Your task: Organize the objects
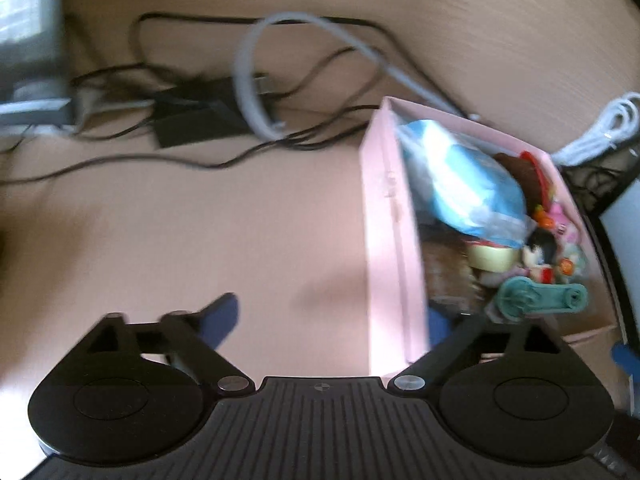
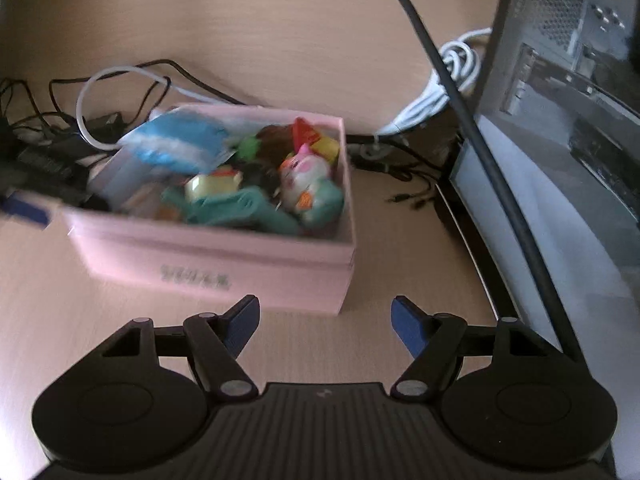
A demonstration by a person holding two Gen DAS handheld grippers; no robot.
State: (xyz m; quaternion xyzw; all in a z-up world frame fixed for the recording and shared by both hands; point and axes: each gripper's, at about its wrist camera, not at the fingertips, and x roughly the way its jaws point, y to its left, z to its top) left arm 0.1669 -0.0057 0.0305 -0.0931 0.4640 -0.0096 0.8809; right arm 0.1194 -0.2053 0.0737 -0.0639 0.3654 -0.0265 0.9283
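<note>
We have the pink box [image 2: 224, 256] of toys [image 2: 304, 176] on the desk [image 2: 280, 20], near its right edge by the computer case [image 2: 560, 80]. Our left gripper [image 1: 332, 320] straddles the box's wall, spread wide; our right gripper [image 2: 324, 320] hangs half open, empty. Next we likely grip the box.

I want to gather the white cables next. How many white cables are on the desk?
2. A white cable loops behind the pink box; a coiled white cable lies beside the computer case. More may be hidden.
</note>
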